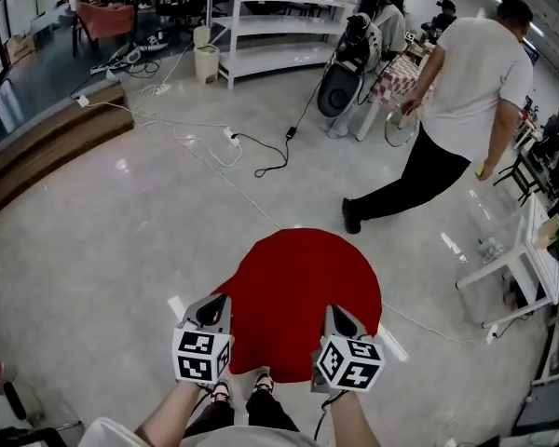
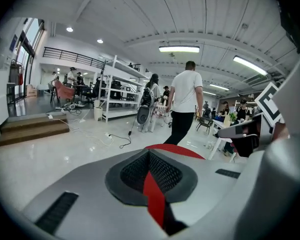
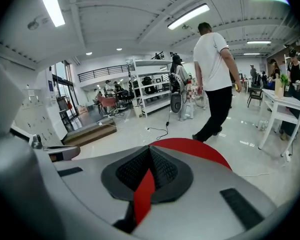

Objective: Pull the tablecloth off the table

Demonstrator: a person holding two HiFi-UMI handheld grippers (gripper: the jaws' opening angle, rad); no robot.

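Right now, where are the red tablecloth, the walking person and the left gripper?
red tablecloth (image 1: 303, 273), head view, middle of its flat top.
walking person (image 1: 480, 73), head view, back of the white shirt.
left gripper (image 1: 216, 302), head view, tips of its shut jaws.

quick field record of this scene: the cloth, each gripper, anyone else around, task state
tablecloth: red, round, spread flat in front of the holder
left gripper: jaws shut on the tablecloth's near edge
right gripper: jaws shut on the same near edge, apart from the left
person: white shirt, dark trousers, mid-stride beyond the cloth
floor: pale, glossy; black cable lying loose
task state: cloth gripped, not yet pulled off
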